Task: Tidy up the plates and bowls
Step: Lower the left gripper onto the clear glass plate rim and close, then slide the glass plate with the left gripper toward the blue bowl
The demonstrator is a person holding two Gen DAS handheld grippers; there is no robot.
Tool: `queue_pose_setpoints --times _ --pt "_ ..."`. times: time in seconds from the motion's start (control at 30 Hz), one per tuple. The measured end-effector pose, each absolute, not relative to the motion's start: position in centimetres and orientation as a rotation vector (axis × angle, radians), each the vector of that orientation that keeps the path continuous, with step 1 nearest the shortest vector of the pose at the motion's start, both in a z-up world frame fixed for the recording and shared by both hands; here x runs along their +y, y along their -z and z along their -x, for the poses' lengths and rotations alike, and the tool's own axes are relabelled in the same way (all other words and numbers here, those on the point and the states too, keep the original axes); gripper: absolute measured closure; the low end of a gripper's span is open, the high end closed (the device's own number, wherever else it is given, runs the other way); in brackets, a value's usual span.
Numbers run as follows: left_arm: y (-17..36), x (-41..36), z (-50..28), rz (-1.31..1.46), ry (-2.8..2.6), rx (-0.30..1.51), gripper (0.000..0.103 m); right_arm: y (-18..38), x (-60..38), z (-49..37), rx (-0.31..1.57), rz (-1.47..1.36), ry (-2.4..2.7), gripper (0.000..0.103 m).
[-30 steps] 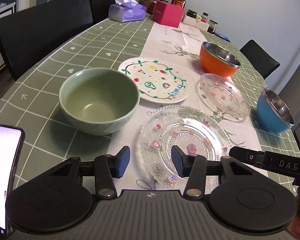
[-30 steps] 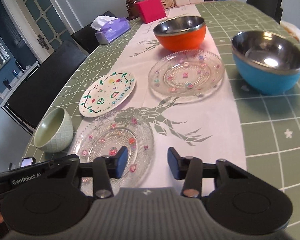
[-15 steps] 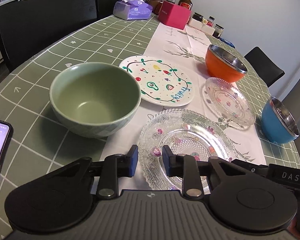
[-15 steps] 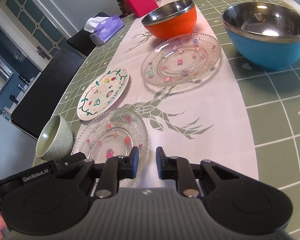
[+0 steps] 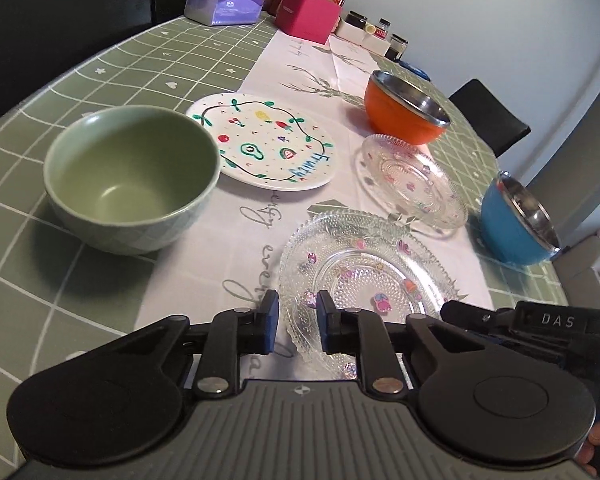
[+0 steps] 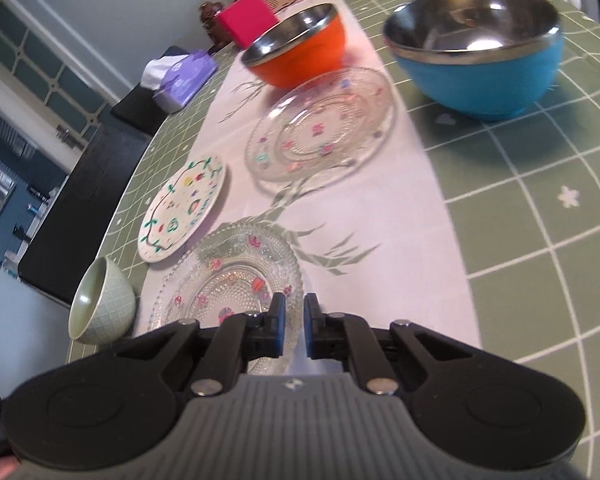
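A near clear glass plate (image 5: 364, 276) lies on the white runner, also seen in the right wrist view (image 6: 228, 280). My left gripper (image 5: 296, 320) is shut on its near-left rim. My right gripper (image 6: 294, 326) is shut on its right rim. A second glass plate (image 5: 412, 180) (image 6: 320, 128) lies farther back. A white painted plate (image 5: 264, 146) (image 6: 184, 208), a green bowl (image 5: 132, 172) (image 6: 100, 306), an orange bowl (image 5: 404, 108) (image 6: 300, 50) and a blue bowl (image 5: 516, 220) (image 6: 480, 48) stand around them.
A tissue box (image 5: 220, 2), a pink box (image 5: 308, 16), bottles and jars (image 5: 380, 28) stand at the far end of the table (image 5: 100, 76). Black chairs (image 5: 52, 20) line the left side and another (image 5: 488, 120) stands at the right.
Both grippers have closed from wide open onto the near glass plate's rim, left on the left side and right on the right side. The views have dropped lower and closer to the table.
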State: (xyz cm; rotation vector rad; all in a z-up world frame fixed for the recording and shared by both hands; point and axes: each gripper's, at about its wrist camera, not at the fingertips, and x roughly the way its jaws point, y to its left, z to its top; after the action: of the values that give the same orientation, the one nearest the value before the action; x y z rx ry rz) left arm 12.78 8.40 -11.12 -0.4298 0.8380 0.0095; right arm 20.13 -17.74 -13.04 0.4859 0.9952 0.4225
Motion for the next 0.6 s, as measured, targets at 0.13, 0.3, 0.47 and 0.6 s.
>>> queue_pose_setpoints --times 0.13,0.3,0.47,0.6 --pt "11.25 9.33 -13.0 0.497 -0.017 0.828 0.065 13.13 -18.36 -20.24 0.995 -0.519 -0.408 0.093" --pt "11.41 8.96 -13.31 0.473 -0.025 0.824 0.083 13.36 -18.33 -20.33 0.98 -0.53 -0.421 0.093" --pt "11.47 9.3 -13.18 0.496 -0.021 0.821 0.089 13.73 -18.53 -20.4 0.976 -0.55 -0.439 0.097" --pt "11.42 9.14 -13.03 0.494 -0.023 0.818 0.09 13.73 -18.62 -20.22 0.967 -0.554 -0.438 0.098"
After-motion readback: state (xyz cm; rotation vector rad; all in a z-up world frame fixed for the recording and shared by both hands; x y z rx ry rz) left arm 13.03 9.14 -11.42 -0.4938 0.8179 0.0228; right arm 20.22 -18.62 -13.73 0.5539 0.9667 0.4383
